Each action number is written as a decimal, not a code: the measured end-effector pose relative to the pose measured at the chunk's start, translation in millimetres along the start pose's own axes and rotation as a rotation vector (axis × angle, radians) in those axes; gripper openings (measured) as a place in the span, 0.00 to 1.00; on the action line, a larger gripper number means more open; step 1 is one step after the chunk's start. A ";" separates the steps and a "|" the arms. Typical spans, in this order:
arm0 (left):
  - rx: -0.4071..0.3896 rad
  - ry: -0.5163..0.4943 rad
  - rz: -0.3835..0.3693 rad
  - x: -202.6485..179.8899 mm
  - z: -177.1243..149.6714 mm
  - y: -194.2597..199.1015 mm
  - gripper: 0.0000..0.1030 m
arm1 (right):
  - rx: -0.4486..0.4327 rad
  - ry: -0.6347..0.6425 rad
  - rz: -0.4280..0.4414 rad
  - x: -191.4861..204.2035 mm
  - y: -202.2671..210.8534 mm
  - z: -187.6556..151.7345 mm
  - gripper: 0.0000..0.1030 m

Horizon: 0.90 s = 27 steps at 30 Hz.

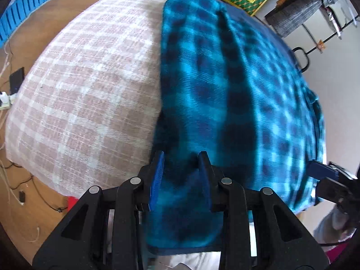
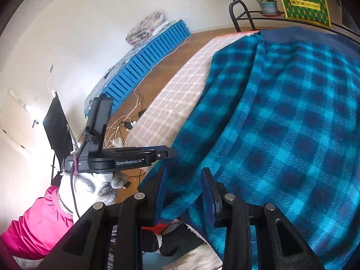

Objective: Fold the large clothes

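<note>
A large blue and teal plaid fleece garment lies spread over the right part of a pink-and-white checked bed. My left gripper has its jaws set apart with the near edge of the garment running between them and hanging down below. My right gripper also has its jaws apart, with the garment's near edge bunched between them. The left gripper shows in the right wrist view, just left of my right one. The right gripper shows at the garment's right edge in the left wrist view.
A wooden floor with cables and a power strip lies left of the bed. A blue slatted rack stands by the wall. A metal shelf with a plant pot and a yellow-green box is beyond the bed.
</note>
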State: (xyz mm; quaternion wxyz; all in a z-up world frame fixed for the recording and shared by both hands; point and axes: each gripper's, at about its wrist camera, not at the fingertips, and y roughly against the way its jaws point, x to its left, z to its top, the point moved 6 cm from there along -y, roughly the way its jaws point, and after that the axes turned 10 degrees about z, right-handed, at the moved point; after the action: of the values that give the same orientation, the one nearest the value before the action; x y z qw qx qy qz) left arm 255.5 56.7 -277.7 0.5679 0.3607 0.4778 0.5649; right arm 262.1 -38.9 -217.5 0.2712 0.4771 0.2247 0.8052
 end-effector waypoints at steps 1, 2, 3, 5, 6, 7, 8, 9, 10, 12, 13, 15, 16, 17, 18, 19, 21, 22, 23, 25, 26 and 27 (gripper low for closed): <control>0.014 -0.009 0.029 3.5 -2.2 -9.5 0.29 | 0.013 -0.007 0.005 -2.5 -6.7 -0.4 0.33; 0.027 -0.001 0.022 5.7 -6.1 -17.0 0.29 | 0.026 -0.015 0.008 -4.9 -13.4 -1.4 0.33; 0.021 0.018 0.000 9.2 -8.2 -18.5 0.32 | 0.038 -0.021 0.008 -7.1 -19.6 -2.7 0.33; 0.002 0.051 -0.038 15.7 -9.7 -13.6 0.32 | 0.052 -0.026 0.016 -10.5 -31.2 -3.7 0.33; -0.007 0.064 -0.041 20.8 -10.5 -10.7 0.34 | 0.062 -0.027 0.020 -12.3 -36.5 -4.1 0.33; -0.017 0.082 -0.047 25.7 -11.7 -6.5 0.36 | 0.074 -0.025 0.015 -15.2 -41.5 -5.6 0.33; -0.023 0.103 -0.061 30.6 -13.6 -2.1 0.36 | 0.090 -0.017 0.001 -18.4 -46.6 -7.2 0.33; -0.022 0.120 -0.078 34.1 -16.7 1.7 0.36 | 0.104 -0.004 -0.030 -23.4 -51.4 -8.9 0.33; -0.017 0.130 -0.094 36.8 -20.3 4.9 0.37 | 0.117 0.006 -0.064 -29.7 -55.6 -11.3 0.33; -0.009 0.153 -0.122 40.7 -28.2 9.8 0.48 | 0.140 -0.018 -0.103 -46.2 -62.1 -17.5 0.33; -0.001 0.169 -0.141 43.0 -32.3 9.6 0.51 | 0.146 -0.038 -0.102 -53.3 -64.0 -20.7 0.29; 0.037 0.192 -0.181 45.1 -36.2 4.6 0.51 | 0.128 -0.056 -0.072 -58.3 -61.4 -22.1 0.29; 0.058 0.211 -0.202 46.6 -39.0 0.7 0.51 | 0.129 -0.058 -0.070 -58.7 -60.2 -22.0 0.29; 0.075 0.235 -0.227 47.0 -41.9 -2.8 0.51 | 0.133 -0.049 -0.077 -58.5 -59.6 -22.1 0.29; 0.077 0.259 -0.252 49.0 -43.6 -4.4 0.51 | 0.136 -0.038 -0.086 -57.9 -59.6 -22.9 0.29; 0.072 0.270 -0.264 51.1 -44.1 -3.8 0.51 | 0.137 -0.030 -0.091 -56.1 -59.8 -23.7 0.29; 0.074 0.284 -0.286 49.7 -42.6 -2.8 0.51 | 0.133 -0.027 -0.096 -56.1 -60.7 -24.3 0.29; 0.074 0.294 -0.293 49.7 -42.5 -3.0 0.49 | 0.132 -0.031 -0.096 -56.3 -61.0 -24.2 0.29; 0.073 0.295 -0.296 51.7 -42.9 -2.6 0.47 | 0.131 -0.035 -0.095 -56.3 -61.2 -23.9 0.29; 0.083 0.274 -0.304 47.7 -44.7 -3.1 0.36 | 0.128 -0.044 -0.092 -55.6 -62.5 -22.8 0.29; 0.095 0.259 -0.313 41.9 -46.5 -6.2 0.27 | 0.127 -0.047 -0.093 -55.5 -62.6 -22.6 0.29; 0.092 0.241 -0.305 37.8 -47.2 -7.8 0.22 | 0.127 -0.047 -0.095 -55.1 -62.7 -22.7 0.29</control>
State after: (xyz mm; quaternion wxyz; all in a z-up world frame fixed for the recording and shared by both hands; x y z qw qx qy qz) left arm 209.5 87.1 -303.5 0.5683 0.2396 0.6168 0.4891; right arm 277.7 -30.0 -302.1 0.2836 0.5009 0.2915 0.7640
